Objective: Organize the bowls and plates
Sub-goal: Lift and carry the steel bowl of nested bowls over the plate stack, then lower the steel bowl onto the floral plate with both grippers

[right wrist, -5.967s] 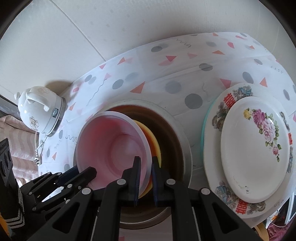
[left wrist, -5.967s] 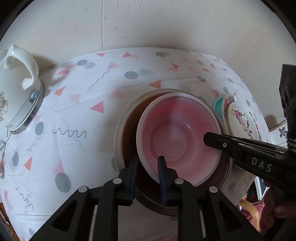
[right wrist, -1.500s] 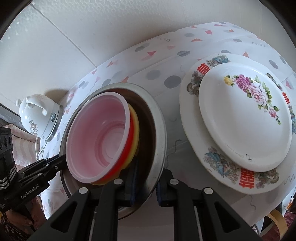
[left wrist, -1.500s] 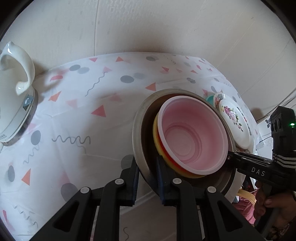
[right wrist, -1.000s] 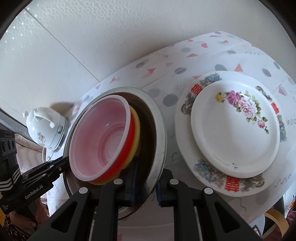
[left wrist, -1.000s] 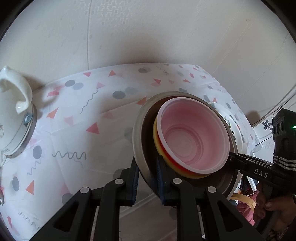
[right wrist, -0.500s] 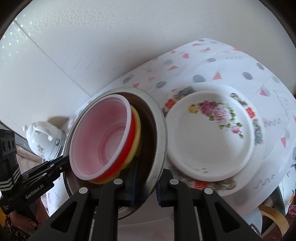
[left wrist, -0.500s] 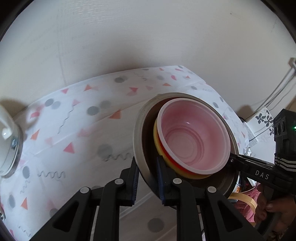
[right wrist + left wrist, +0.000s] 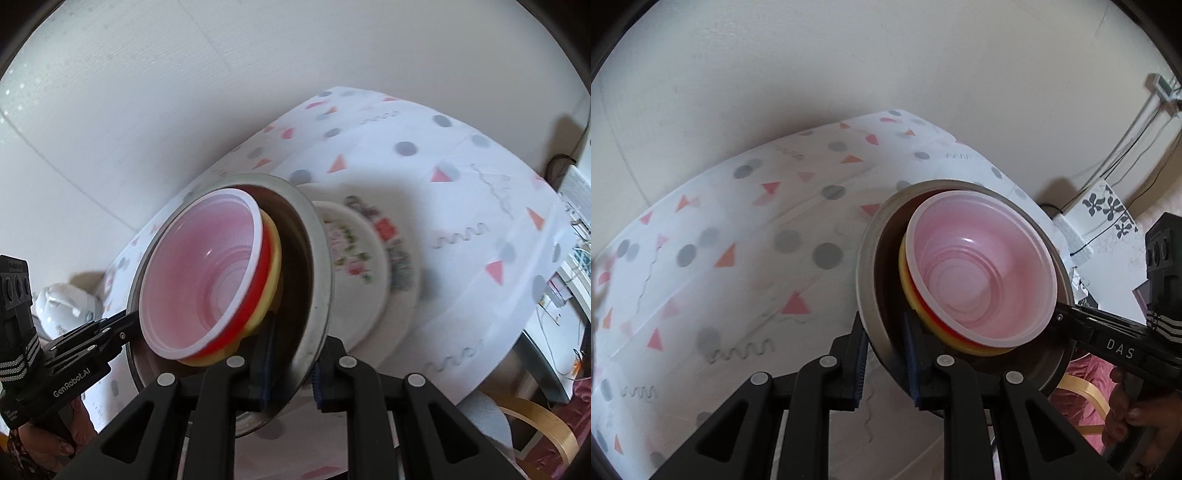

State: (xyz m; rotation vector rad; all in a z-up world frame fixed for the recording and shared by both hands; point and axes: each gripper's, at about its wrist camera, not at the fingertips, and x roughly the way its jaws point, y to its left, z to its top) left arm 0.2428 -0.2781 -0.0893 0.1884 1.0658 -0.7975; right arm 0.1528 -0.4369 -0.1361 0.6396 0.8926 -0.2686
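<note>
A large metal bowl [image 9: 866, 273] [image 9: 317, 258] holds a nested stack: a pink plastic bowl [image 9: 979, 269] [image 9: 199, 273] inside a red one [image 9: 255, 291] inside a yellow one [image 9: 271, 291]. My left gripper [image 9: 884, 354] is shut on the metal bowl's near-left rim. My right gripper [image 9: 290, 369] is shut on the opposite rim. The bowl is lifted and tilted above the table. In the right wrist view, a stack of floral plates [image 9: 362, 266] lies on the table just behind the bowl, partly hidden by it.
A white tablecloth [image 9: 738, 229] with triangles and dots covers the table against a white wall. A white kettle [image 9: 66, 302] stands far left in the right wrist view. A wooden chair rim [image 9: 535, 421] and cables lie off the table's right edge.
Both grippers have carried the metal bowl with its stack up and to the right, towards the plates. The kettle has left the left wrist view. The plates now lie partly behind the bowl.
</note>
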